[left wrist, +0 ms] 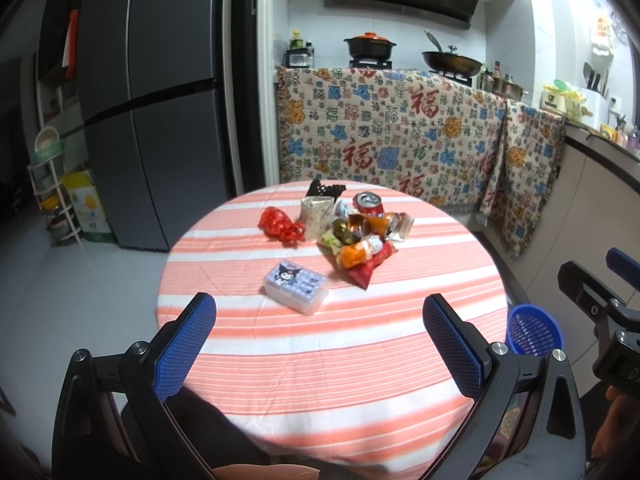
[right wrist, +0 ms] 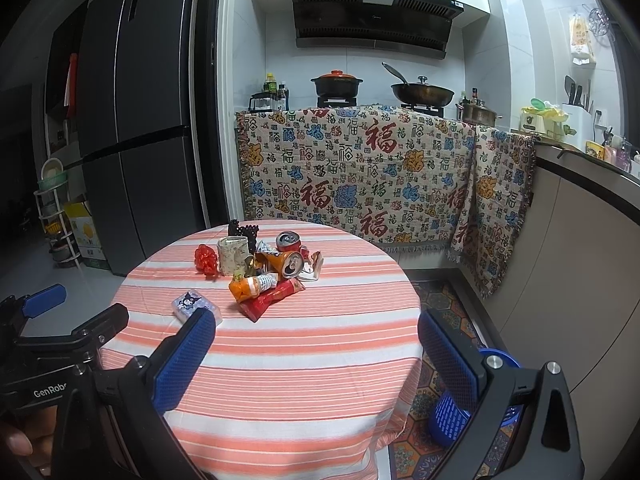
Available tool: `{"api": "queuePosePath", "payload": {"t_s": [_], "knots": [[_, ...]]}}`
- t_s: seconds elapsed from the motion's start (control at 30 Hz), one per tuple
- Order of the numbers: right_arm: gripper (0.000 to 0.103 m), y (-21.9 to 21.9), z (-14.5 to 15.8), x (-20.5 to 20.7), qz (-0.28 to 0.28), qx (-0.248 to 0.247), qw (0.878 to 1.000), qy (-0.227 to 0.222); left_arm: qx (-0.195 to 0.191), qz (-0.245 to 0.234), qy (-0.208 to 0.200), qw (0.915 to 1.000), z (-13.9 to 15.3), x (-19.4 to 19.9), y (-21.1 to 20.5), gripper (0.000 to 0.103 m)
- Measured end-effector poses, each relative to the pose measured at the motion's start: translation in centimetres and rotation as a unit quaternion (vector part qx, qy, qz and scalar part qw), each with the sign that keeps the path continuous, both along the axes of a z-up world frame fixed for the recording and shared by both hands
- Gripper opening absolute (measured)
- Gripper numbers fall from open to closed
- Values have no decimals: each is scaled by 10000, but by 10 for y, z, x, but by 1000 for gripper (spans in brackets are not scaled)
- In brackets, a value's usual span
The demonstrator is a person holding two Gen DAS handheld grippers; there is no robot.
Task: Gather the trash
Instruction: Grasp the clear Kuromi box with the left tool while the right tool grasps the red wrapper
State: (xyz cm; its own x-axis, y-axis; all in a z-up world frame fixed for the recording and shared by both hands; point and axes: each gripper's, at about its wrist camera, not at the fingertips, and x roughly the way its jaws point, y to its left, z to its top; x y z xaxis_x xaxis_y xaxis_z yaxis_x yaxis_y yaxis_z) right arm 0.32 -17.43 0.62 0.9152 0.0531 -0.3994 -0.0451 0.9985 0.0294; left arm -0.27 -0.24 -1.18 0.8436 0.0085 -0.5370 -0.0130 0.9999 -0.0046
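Your left gripper [left wrist: 319, 332] spread wide and empty, your right gripper [right wrist: 316, 344] likewise, both short of the trash pile [left wrist: 360, 228] on the striped table [left wrist: 320, 360], blue basket [left wrist: 534, 330] beside it

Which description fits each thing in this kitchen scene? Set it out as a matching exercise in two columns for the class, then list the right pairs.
Things:
1. plastic bag
2. tissue pack
3. basket
4. cola can

Descriptions:
A. blue, on the floor beside the table
B. red, crumpled, left of the trash pile
C. at the far side of the pile
D. lying alone, nearer the camera than the pile

Pairs: 1-B, 2-D, 3-A, 4-C
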Motion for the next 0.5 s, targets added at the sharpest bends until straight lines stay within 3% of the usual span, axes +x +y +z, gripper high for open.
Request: {"api": "queuePosePath", "payload": {"t_s": [0.5], "knots": [[103, -6, -24, 27, -8, 113, 9996, 256, -267, 537, 543, 9967, -51, 44, 46, 103]]}}
